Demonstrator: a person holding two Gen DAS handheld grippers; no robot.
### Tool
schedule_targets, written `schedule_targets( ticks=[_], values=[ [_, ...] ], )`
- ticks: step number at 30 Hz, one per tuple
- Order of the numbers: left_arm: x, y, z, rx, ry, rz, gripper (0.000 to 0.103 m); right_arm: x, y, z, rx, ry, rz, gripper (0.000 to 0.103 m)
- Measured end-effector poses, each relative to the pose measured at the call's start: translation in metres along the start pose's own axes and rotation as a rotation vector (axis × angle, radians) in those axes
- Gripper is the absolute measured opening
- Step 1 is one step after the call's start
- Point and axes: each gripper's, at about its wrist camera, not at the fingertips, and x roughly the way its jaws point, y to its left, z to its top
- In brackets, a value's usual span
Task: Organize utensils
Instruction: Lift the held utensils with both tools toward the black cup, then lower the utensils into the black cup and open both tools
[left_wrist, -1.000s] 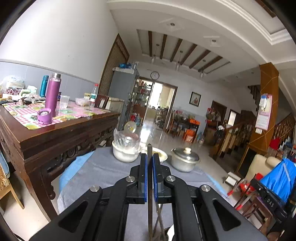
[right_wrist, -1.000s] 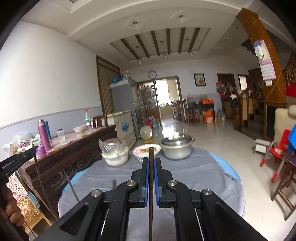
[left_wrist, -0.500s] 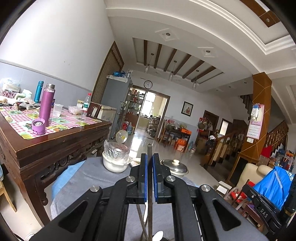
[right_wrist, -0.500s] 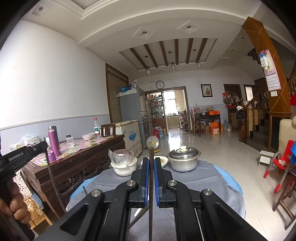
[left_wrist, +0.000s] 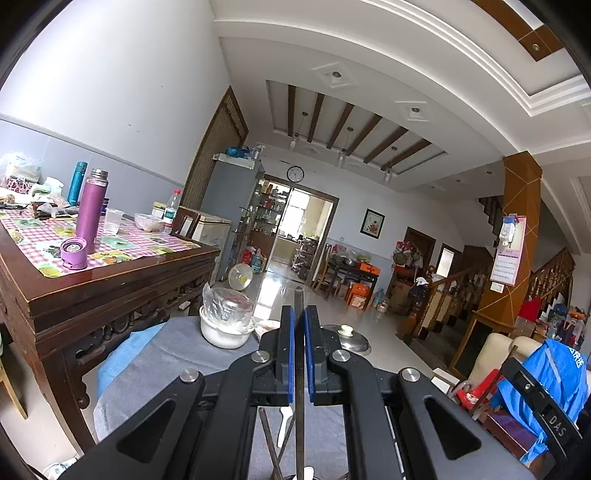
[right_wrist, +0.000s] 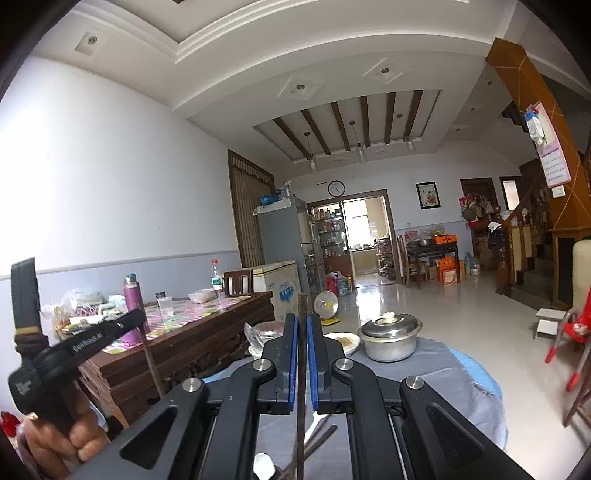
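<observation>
My left gripper (left_wrist: 299, 314) is shut on a dark chopstick (left_wrist: 299, 369) that stands upright between its blue pads. My right gripper (right_wrist: 302, 321) is shut on another dark chopstick (right_wrist: 301, 369), also upright. Both are raised above the round grey-clothed table (right_wrist: 443, 380). Below them lie more chopsticks (left_wrist: 271, 443) and a white spoon (left_wrist: 283, 424); in the right wrist view a white spoon (right_wrist: 264, 463) and chopsticks (right_wrist: 317, 439) show low down. The left gripper (right_wrist: 55, 354) with its chopstick appears at the left of the right wrist view.
On the round table stand a white bowl with a plastic-wrapped top (left_wrist: 225, 325), a plate of food (right_wrist: 345, 341) and a lidded steel pot (right_wrist: 389, 338). A dark wooden table (left_wrist: 92, 288) with a purple flask (left_wrist: 90, 210) stands at the left.
Both grippers have risen and tilted upward with their chopsticks; the table and dishes have dropped lower in both views. The left gripper now shows higher in the right wrist view.
</observation>
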Motion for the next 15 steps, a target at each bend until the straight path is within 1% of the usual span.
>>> schedule_targets(
  ticks=[2, 6, 15],
  values=[
    [0.001, 0.0, -0.001, -0.001, 0.0, 0.003, 0.005, 0.001, 0.002, -0.002, 0.039, -0.005, 0.019, 0.006],
    [-0.001, -0.001, -0.004, -0.014, -0.007, 0.004, 0.005, 0.002, 0.008, -0.008, 0.088, -0.029, 0.026, 0.006],
    [0.002, -0.003, -0.012, -0.018, -0.017, 0.029, 0.005, 0.022, 0.016, -0.031, 0.111, 0.0, 0.009, 0.006]
  ],
)
